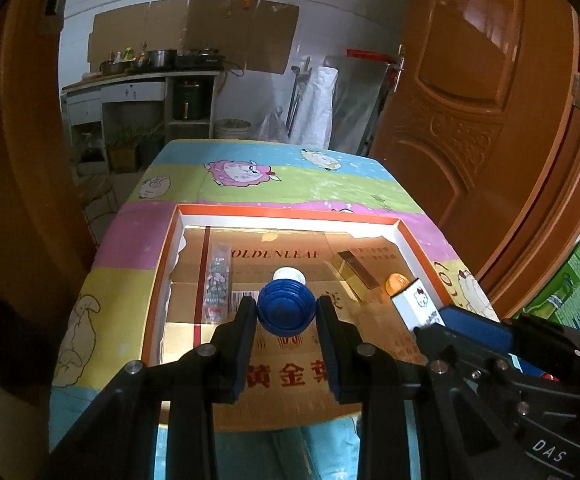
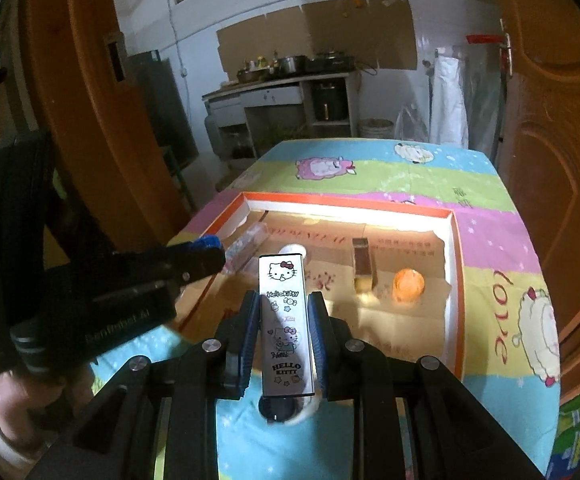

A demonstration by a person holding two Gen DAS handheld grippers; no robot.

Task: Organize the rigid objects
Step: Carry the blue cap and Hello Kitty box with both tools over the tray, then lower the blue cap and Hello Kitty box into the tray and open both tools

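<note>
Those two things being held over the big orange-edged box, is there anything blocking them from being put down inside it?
Nothing visible blocks them. The left gripper holds the blue cap and the right gripper the Hello Kitty box, both above the open tray. Bare cardboard lies below; the white lid, gold box, orange ball and clear tube sit farther back.

Left wrist camera looking forward along my fingers, down into orange-rimmed tray [image 1: 290,214] at close range. Right wrist camera facing same way from tray's right. Both sharing tray [image 2: 454,248], patterned tablecloth [image 1: 290,184], kitchen counter [image 2: 274,84] behind.
</note>
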